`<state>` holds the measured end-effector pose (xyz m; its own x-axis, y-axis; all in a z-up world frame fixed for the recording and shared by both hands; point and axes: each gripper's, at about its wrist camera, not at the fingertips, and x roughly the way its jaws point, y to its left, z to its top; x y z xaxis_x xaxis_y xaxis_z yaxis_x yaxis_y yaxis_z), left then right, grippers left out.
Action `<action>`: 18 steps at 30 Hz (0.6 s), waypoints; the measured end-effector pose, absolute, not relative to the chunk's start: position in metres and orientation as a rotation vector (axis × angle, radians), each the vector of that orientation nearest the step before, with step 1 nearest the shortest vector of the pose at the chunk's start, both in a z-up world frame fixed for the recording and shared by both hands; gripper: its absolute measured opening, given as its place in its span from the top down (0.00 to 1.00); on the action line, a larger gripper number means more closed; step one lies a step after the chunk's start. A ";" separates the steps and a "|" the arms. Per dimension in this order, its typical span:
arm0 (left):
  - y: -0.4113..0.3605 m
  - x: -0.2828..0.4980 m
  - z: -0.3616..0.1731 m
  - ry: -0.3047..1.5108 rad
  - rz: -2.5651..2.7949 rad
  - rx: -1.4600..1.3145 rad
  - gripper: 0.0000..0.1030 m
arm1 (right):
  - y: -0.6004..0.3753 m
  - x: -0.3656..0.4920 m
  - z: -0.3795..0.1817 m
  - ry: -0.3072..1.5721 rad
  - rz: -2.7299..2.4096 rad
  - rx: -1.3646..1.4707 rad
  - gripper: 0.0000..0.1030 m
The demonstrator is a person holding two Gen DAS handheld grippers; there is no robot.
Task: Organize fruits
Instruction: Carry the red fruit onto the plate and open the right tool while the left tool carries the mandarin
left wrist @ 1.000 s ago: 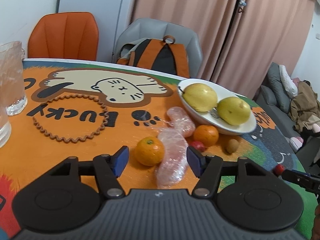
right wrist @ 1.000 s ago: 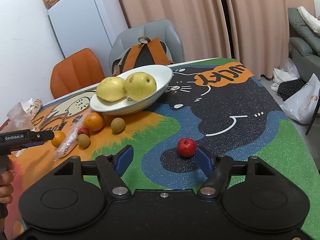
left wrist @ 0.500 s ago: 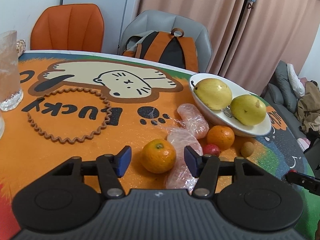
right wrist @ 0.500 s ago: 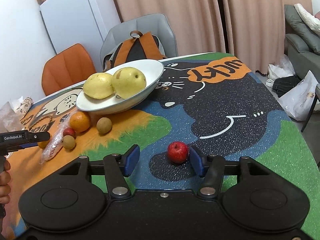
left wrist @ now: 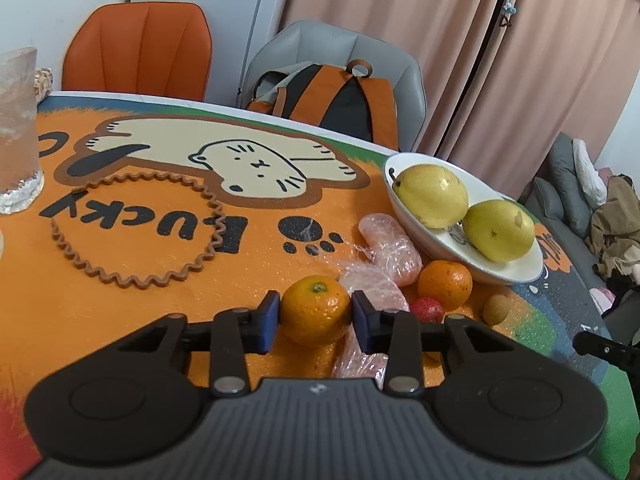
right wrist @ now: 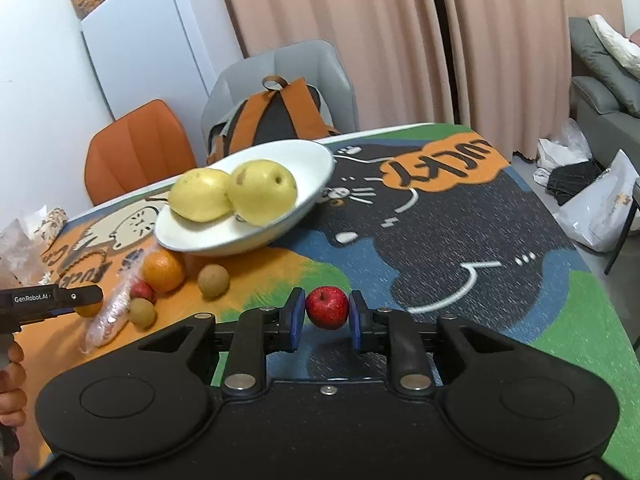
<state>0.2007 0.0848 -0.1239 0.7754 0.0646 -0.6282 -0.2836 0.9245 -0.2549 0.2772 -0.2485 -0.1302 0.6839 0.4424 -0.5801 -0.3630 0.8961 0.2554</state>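
Note:
My left gripper (left wrist: 316, 316) is closing its jaws around an orange (left wrist: 316, 310) on the table mat, and both blue pads touch its sides. My right gripper (right wrist: 326, 314) is shut on a small red apple (right wrist: 327, 307) over the dark part of the mat. Two yellow pears (left wrist: 432, 196) lie in a white bowl (left wrist: 516, 276). In front of the bowl sit a second orange (left wrist: 445, 284), a small red fruit (left wrist: 427, 309) and a brown round fruit (left wrist: 495, 309). Clear plastic-wrapped pieces (left wrist: 390, 244) lie just right of the held orange.
A glass (left wrist: 16, 128) stands at the far left and a brown wavy ring (left wrist: 136, 232) lies on the mat. Behind the table are an orange chair (left wrist: 140, 48) and a grey chair with a backpack (left wrist: 332, 96). A person's hand (right wrist: 12, 376) holds the left gripper.
The left gripper moved forward to the orange and its jaws closed onto it. The right gripper's jaws closed from wide apart onto the red apple.

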 end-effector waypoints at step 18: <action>0.085 0.192 -0.083 0.590 0.167 -0.333 0.65 | -0.198 0.304 -0.096 0.620 0.558 0.081 0.79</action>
<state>0.1924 0.0855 -0.0827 0.8197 0.0598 -0.5697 -0.2484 0.9333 -0.2594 0.3044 -0.1979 -0.0956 0.6723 0.5186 -0.5283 -0.4710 0.8502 0.2352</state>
